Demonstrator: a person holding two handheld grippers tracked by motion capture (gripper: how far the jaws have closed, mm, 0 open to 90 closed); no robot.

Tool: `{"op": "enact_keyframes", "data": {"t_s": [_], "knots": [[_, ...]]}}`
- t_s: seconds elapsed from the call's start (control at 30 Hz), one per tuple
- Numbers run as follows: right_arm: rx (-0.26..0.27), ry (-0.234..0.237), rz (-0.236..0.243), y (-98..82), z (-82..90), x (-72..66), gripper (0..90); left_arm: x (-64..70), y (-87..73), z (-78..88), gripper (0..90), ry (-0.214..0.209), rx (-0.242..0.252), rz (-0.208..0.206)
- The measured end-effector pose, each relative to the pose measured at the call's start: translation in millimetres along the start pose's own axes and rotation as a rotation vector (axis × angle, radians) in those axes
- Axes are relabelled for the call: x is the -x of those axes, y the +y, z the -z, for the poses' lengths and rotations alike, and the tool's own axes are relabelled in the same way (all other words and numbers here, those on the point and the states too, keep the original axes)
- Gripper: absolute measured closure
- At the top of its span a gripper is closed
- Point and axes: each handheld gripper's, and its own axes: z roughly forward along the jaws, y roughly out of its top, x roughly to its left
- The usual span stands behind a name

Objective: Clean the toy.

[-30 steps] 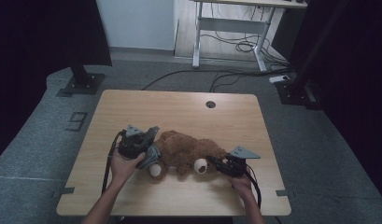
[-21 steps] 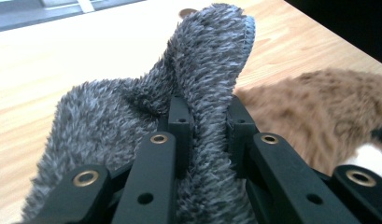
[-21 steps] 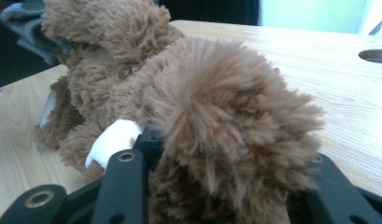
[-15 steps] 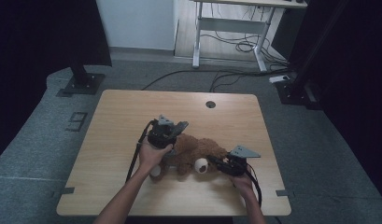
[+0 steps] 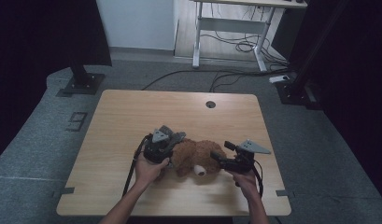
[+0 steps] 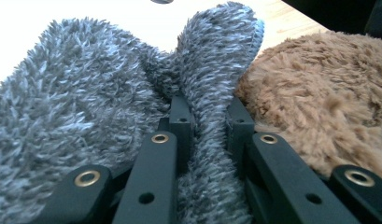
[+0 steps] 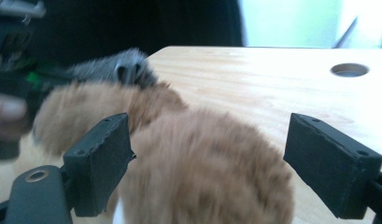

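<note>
A brown plush toy (image 5: 194, 156) lies on the wooden table (image 5: 132, 112), toward its near edge. A grey fuzzy piece (image 6: 212, 84) of it is pinched between the jaws of my left gripper (image 6: 209, 116), which is shut on it; brown fur (image 6: 319, 93) lies right beside it. In the high view the left gripper (image 5: 173, 138) sits at the toy's left end. My right gripper (image 5: 220, 150) is at the toy's right end. Its jaws have just been opening and now stand wide, its pads (image 7: 102, 163) clear of the brown fur (image 7: 202, 186) between them.
A round cable hole (image 5: 210, 104) sits near the table's far edge, also seen in the right gripper view (image 7: 350, 70). On the floor behind stand a white desk frame (image 5: 230, 28), loose cables (image 5: 235, 46) and black stand bases (image 5: 81, 84).
The left gripper has carried the grey piece rightward from the toy's left side onto its back. The right gripper's jaws have spread apart and lifted off the brown fur.
</note>
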Motion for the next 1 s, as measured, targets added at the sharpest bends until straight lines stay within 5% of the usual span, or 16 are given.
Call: {"op": "enact_keyframes", "data": {"t_s": [0.13,0.27,0.47,0.63,0.73,1.0], "knots": [[-0.097,-0.057,0.013,12.6,-16.1,-6.0,12.8,2.8,-4.4,4.9,77.3,-0.002,0.010,0.000],[-0.226,-0.045,0.023,0.2,-32.6,-7.6,8.1,1.2,-9.1,9.5,77.1,-0.018,0.017,0.002],[-0.280,-0.014,-0.099,-23.0,-33.4,3.6,7.1,-9.5,-6.5,23.2,76.6,-0.064,0.011,0.047],[-0.334,-0.007,-0.084,-29.1,-34.9,0.6,11.2,-28.0,-3.3,35.4,76.0,-0.009,0.025,0.081],[-0.346,0.000,-0.085,-28.8,-34.1,0.5,16.7,-38.3,-6.9,34.2,75.6,-0.014,-0.013,0.104],[-0.340,0.009,-0.046,-29.9,-32.1,-3.6,40.8,-34.7,-19.2,28.4,75.8,-0.034,-0.029,0.109]]}}
